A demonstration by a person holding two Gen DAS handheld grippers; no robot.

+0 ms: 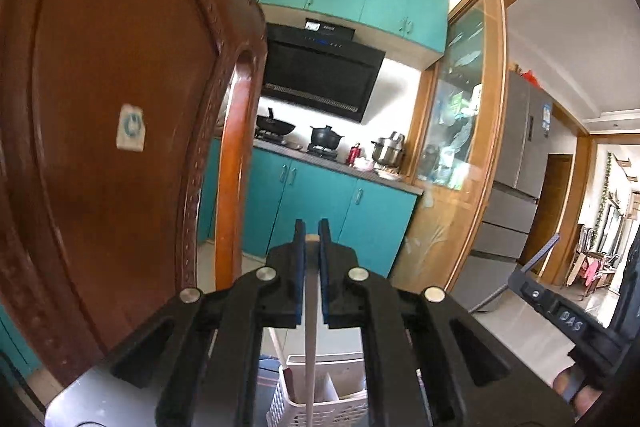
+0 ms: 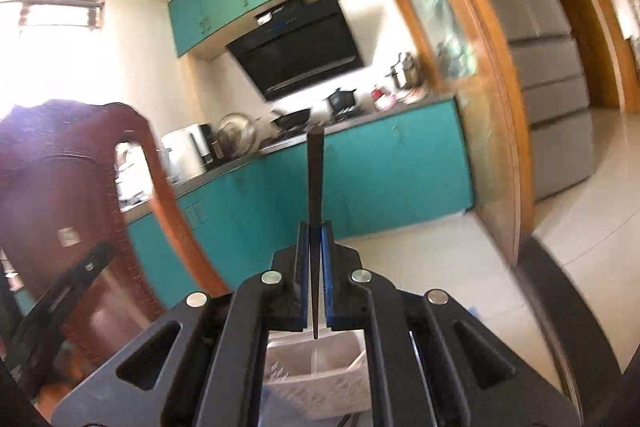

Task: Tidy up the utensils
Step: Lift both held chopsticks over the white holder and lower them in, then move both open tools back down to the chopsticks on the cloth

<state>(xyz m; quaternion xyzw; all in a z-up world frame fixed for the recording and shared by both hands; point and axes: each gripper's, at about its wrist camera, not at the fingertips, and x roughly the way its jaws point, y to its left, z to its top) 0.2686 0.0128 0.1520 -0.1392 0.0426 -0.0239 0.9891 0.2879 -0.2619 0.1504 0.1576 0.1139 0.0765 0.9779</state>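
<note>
Below, at 6 o'clock, a white basket (image 1: 320, 403) takes the pale stick (image 1: 310, 327) pinched by the left gripper (image 1: 313, 239); the right gripper (image 2: 315, 239) pinches a dark chopstick (image 2: 315, 195); basket contents hidden.

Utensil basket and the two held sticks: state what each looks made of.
Utensil basket: white plastic, going by its moulded lattice wall. Pale stick in the left gripper: probably light wood or bamboo, matte. Dark stick in the right gripper: dark wood or plastic, unclear.

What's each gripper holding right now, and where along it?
Left gripper grips a pale chopstick near its top end. Right gripper grips a dark chopstick around mid-length. Both hang over the white basket.
</note>
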